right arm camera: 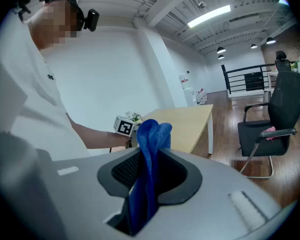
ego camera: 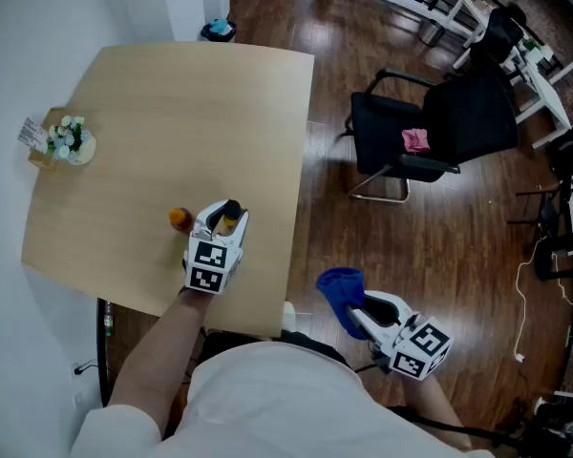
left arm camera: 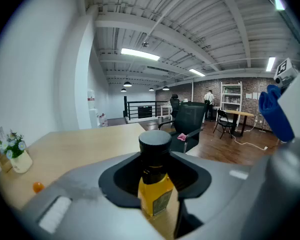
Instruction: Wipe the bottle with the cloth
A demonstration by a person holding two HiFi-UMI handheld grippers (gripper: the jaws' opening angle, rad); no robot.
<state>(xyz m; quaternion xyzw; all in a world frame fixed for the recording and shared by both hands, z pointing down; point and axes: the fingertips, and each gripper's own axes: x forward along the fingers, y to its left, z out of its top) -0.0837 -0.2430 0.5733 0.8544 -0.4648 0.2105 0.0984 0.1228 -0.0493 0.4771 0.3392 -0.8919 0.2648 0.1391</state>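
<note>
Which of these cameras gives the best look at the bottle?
The left gripper view: the bottle stands close up between the fingers, black cap, yellow contents and label plain. The head view shows only its top, from above, inside the left gripper. The right gripper view does not show it.

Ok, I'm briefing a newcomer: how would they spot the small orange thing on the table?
Start at the light wooden table. Near its front edge the left tongs grip a yellow, black-capped bottle; left of them lies the small round orange object. It alone is orange; the white flower pot stands at the left edge.
</note>
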